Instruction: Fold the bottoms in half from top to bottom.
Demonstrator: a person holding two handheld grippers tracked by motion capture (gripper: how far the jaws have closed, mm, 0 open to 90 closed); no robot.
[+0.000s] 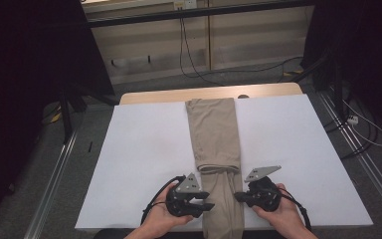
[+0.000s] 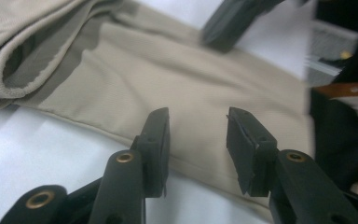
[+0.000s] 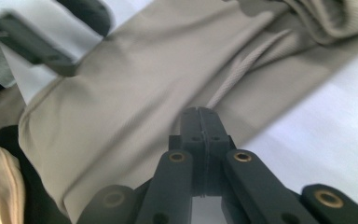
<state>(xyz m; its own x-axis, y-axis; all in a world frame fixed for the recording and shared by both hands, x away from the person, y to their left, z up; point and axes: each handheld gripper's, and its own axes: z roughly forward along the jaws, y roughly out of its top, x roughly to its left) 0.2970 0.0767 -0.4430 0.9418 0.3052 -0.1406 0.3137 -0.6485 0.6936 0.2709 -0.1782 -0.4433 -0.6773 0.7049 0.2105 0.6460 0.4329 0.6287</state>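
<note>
Beige trousers point(image 1: 214, 129) laid lengthwise down the middle of a white sheet point(image 1: 144, 149) covering the desk point(image 1: 149, 94), folded once, upper layer ending in a hem across the near part, lower layer running past the near edge of the sheet; left tongs point(image 1: 210, 200) just beside the left edge of the trousers, below that hem, held in a hand point(image 1: 161, 219) entering from the near side; jaws parted to a middling gap, aimed at the cloth, nothing gripped, seam edge of the trousers point(image 2: 135, 88) lying beyond the tips in the left gripper view; right tongs point(image 1: 238, 196) at the right edge of the trousers, opposite the left pair, held in the other hand point(image 1: 281, 216); jaws pressed fully together in the right gripper view, no cloth visibly caught, tips point(image 3: 200, 116) poised over the trousers point(image 3: 135, 88) near a pale drawcord point(image 3: 242, 70); grey three-cornered plates topping both pairs.
</note>
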